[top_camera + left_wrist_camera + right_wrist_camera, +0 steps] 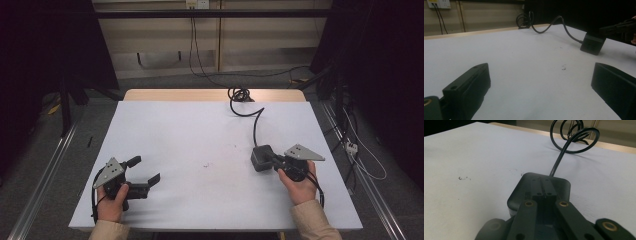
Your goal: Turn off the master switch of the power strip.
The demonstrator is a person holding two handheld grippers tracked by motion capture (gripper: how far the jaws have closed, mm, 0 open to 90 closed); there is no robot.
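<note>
A black adapter box (260,157) lies on the white table (190,130) right of centre. Its black cable (255,120) runs to a coil at the far edge. My right gripper (273,161) is shut, its jaws pressed together with nothing between them. In the right gripper view the tips (543,191) rest against the top of the box (520,188), with the cable (560,160) looping beyond. My left gripper (145,170) sits low at the front left with its jaws wide open and empty. The left gripper view (540,72) looks across bare table toward the box (592,44).
A few small dark specks (206,164) mark the middle of the table. A strip of wooden edge (175,94) shows at the back. Metal rails (45,175) run along the floor on both sides, and loose cables (360,155) lie on the right floor.
</note>
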